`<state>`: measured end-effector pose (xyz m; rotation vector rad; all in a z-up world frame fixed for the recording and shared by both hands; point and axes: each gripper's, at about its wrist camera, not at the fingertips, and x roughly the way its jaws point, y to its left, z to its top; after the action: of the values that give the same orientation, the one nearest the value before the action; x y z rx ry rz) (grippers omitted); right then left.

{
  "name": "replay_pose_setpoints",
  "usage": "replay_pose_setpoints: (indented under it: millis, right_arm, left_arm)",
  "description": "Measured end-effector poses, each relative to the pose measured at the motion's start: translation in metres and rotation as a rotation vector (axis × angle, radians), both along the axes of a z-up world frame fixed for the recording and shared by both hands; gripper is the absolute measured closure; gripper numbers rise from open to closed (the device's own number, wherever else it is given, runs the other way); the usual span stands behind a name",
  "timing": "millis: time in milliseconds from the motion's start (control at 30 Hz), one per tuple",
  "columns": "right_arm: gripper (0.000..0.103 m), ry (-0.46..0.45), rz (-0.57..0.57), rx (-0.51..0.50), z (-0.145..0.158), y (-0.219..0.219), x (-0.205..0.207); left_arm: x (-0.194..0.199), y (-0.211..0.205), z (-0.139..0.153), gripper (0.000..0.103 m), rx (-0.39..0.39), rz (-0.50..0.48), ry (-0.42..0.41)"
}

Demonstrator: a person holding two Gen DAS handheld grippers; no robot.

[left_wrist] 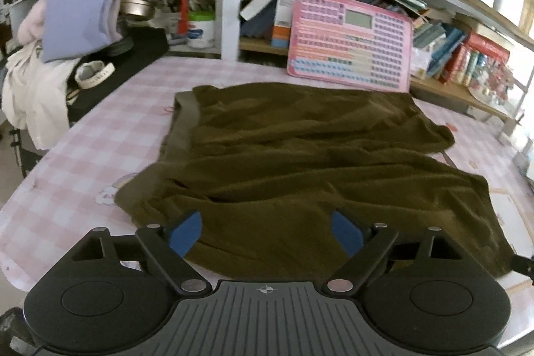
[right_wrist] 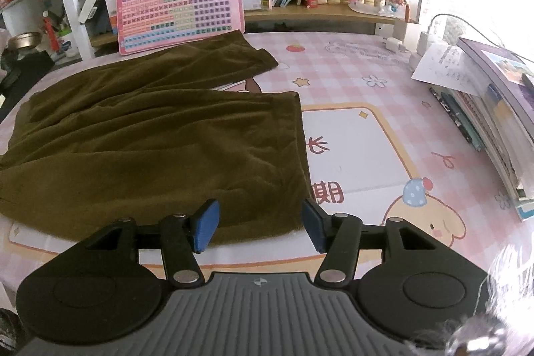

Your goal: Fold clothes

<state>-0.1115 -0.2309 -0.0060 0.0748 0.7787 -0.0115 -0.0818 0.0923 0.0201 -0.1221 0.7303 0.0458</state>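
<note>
Garment point(left_wrist: 300, 155) is plain olive-brown, w/ a darker grey-green band on its far-left edge. Tablecloth point(right_wrist: 350, 65) is pink & white check w/ cartoon prints: stars, flowers, strawberry. Gripper pads point(left_wrist: 185, 234) are blue, arms black, base grey ribbed. Toy keyboard point(right_wrist: 180, 2) at the far side is pink w/ purple, orange & blue keys.

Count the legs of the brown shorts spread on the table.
2. The far leg ends beside the pink keyboard toy; the near leg ends in front of the right claw.
</note>
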Motion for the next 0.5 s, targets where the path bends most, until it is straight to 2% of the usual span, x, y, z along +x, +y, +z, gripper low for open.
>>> replay_pose_setpoints:
  millis: [267, 367, 467, 500]
  right_arm:
    - [0.047, -0.009, -0.003, -0.005, 0.001, 0.007, -0.011]
    - [0.044, -0.016, 0.020, -0.005, 0.003, 0.012, -0.015]
    - [0.032, -0.028, 0.064, -0.006, 0.005, 0.020, -0.017]
    - [0.024, -0.031, 0.075, -0.010, 0.006, 0.023, -0.018]
  left_arm:
    - [-0.004, -0.003, -0.003, 0.015, -0.008, -0.037, 0.022]
    - [-0.004, -0.006, -0.004, 0.008, 0.011, -0.045, 0.039]
    - [-0.005, -0.006, -0.005, 0.008, 0.025, -0.049, 0.044]
    - [-0.005, -0.006, -0.005, 0.008, 0.024, -0.049, 0.044]
